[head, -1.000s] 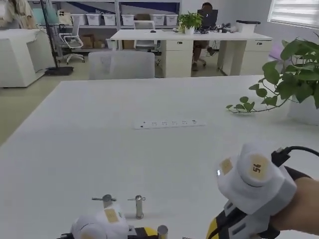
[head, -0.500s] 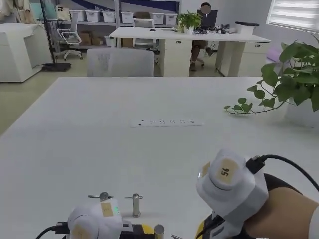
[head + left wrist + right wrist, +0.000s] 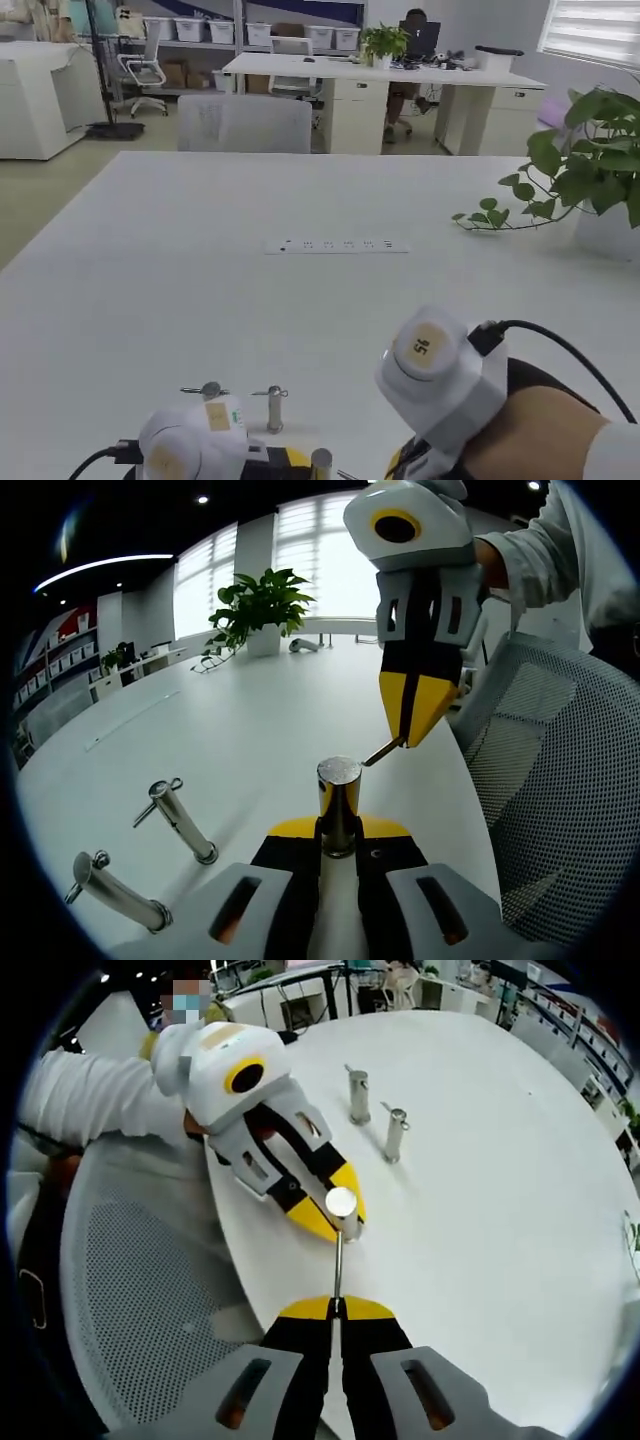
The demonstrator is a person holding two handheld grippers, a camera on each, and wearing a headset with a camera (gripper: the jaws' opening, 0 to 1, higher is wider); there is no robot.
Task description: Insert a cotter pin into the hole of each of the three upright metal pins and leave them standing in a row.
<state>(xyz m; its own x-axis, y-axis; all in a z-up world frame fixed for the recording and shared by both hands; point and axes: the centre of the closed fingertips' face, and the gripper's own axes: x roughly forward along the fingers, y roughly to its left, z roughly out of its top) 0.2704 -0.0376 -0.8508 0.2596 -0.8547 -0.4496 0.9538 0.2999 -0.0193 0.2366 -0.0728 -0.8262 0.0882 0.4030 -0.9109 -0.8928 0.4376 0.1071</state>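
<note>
Clamping the jaws of the left gripper around the shank of the third metal pin, held upright with its round head clear above the yellow tips. Lower end hidden, so no telling whether it rests on the bench.

Pinching the cotter pin between the fully closed jaws of the right gripper, straight legs pointing forward at the held pin. Touching, or all but touching, the side of that pin just under the head with the cotter's tip. Cannot tell whether already in the hole; hole too small to make out. In the left gripper view, angled in from the right, slanting down toward the head.

Standing farther along the bench, well clear of both grippers: the nearer finished pin and the farther finished pin, each upright with a cotter through its top, near one another and roughly in line.

Judging by that, two of three done, last one in hand. Left to do: pass this cotter through the hole, let go of it, leave the third pin standing in line with the other two, open the left jaws. Probably fine work, with a thin wire and a small hole.
</note>
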